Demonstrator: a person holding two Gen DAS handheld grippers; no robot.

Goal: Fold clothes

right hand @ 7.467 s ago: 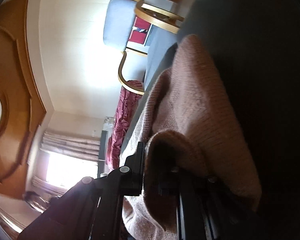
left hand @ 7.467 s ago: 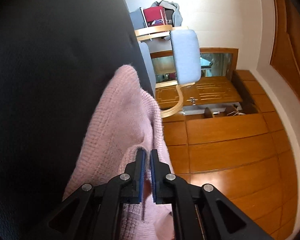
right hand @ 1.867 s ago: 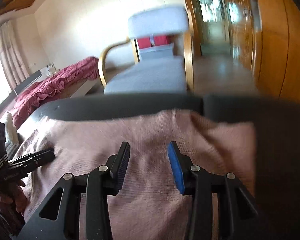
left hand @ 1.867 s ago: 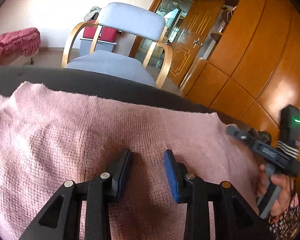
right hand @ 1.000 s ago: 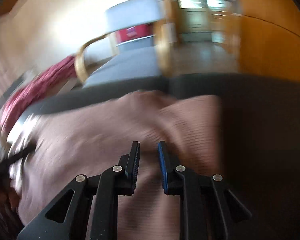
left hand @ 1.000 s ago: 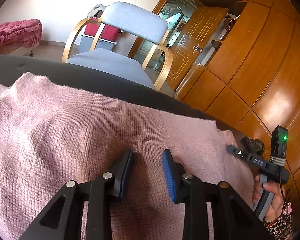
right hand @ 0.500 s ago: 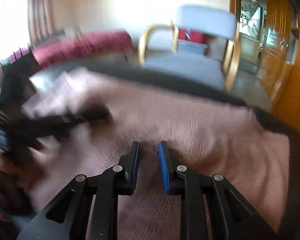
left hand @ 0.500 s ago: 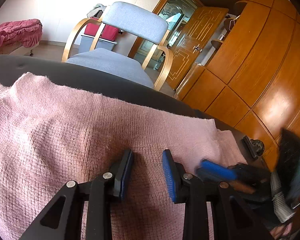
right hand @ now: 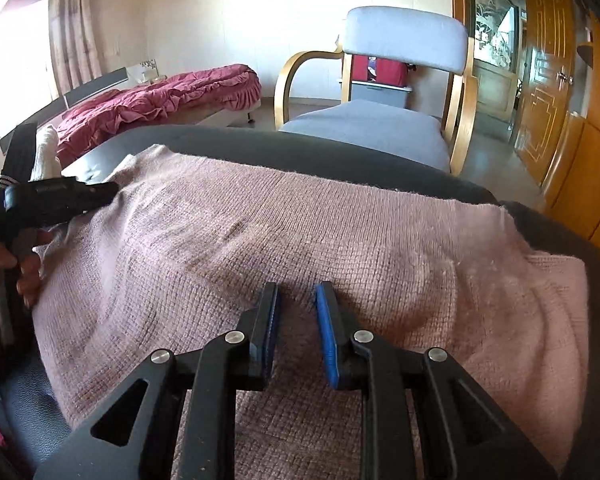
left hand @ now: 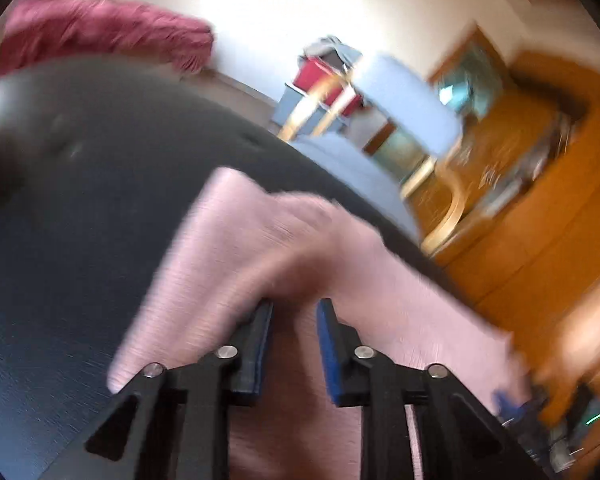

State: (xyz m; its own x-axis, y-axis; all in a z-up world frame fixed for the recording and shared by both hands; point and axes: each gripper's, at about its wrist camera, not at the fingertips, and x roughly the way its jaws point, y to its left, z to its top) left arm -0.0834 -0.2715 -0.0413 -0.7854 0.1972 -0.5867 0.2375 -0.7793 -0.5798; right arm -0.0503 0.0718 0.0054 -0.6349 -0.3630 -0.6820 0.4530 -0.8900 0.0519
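Left gripper (left hand: 294, 308): a second ago it sat over the middle of the pink sweater (left hand: 260, 264), jaws wider apart — they have just been closing, a raised fold of knit between them.
Left wrist view: sharp before, now smeared and tilted, with much more of the dark surface (left hand: 80, 220) showing at the left.
Right gripper (right hand: 298, 292): half a second ago its view was blurred — now crisp, jaws narrowly parted over the sweater, as a second ago.
Left hand (right hand: 16, 256): now at that view's left edge.
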